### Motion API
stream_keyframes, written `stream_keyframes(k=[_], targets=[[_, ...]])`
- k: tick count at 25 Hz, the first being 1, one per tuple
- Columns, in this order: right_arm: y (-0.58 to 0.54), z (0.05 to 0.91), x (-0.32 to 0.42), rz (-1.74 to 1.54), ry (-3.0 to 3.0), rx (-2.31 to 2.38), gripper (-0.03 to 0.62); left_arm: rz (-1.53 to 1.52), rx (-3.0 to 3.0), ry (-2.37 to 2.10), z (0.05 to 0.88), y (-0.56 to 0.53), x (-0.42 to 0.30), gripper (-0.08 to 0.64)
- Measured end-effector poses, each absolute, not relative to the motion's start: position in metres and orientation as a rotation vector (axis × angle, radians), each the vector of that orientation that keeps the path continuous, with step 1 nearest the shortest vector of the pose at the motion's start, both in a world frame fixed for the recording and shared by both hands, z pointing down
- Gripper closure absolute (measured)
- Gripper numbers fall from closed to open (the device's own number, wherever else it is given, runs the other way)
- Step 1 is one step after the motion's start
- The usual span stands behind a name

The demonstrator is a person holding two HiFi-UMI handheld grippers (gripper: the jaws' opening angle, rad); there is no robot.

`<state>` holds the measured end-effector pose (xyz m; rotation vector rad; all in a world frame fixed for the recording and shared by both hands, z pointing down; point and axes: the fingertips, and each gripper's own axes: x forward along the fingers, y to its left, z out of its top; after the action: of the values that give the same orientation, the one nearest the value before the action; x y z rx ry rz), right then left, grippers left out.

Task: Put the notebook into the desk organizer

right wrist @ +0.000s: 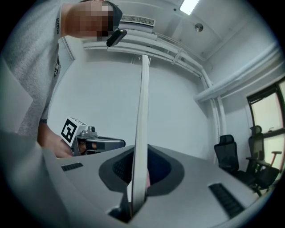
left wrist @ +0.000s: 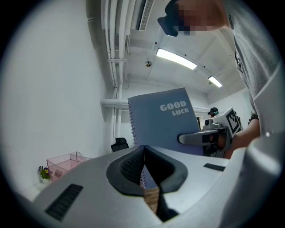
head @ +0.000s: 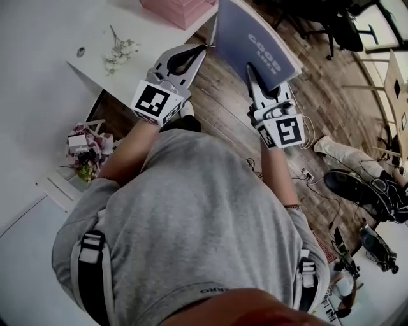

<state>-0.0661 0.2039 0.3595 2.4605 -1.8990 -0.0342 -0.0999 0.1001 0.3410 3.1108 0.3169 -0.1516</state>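
Observation:
A blue-grey spiral notebook (head: 255,38) printed "GOOD LUCK" is held up in the air between both grippers, over the wood floor. My right gripper (head: 250,69) is shut on its lower edge. In the right gripper view the notebook (right wrist: 142,111) stands edge-on between the jaws of the right gripper (right wrist: 141,151). My left gripper (head: 205,46) is shut with its tips on the spiral edge. In the left gripper view the cover (left wrist: 162,120) rises just behind the left gripper's (left wrist: 143,150) closed tips. The pink desk organizer (head: 182,9) stands on the white desk (head: 76,32), ahead and to the left.
A small flower sprig (head: 120,51) lies on the desk. A potted bouquet (head: 86,149) sits low at the left. A black office chair (head: 338,28) stands at the far right. Another person's legs and shoes (head: 357,184) and cables (head: 306,175) lie on the floor to the right.

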Motion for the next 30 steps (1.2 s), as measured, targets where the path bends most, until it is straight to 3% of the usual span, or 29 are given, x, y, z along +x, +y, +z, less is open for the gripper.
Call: stream_keyframes(k=[30], targets=[[0.083,0.353,0.086,0.015,-1.940,2.440,0.552,-0.146,3.129,0.277,0.337,-0.016,0.048,0.540]])
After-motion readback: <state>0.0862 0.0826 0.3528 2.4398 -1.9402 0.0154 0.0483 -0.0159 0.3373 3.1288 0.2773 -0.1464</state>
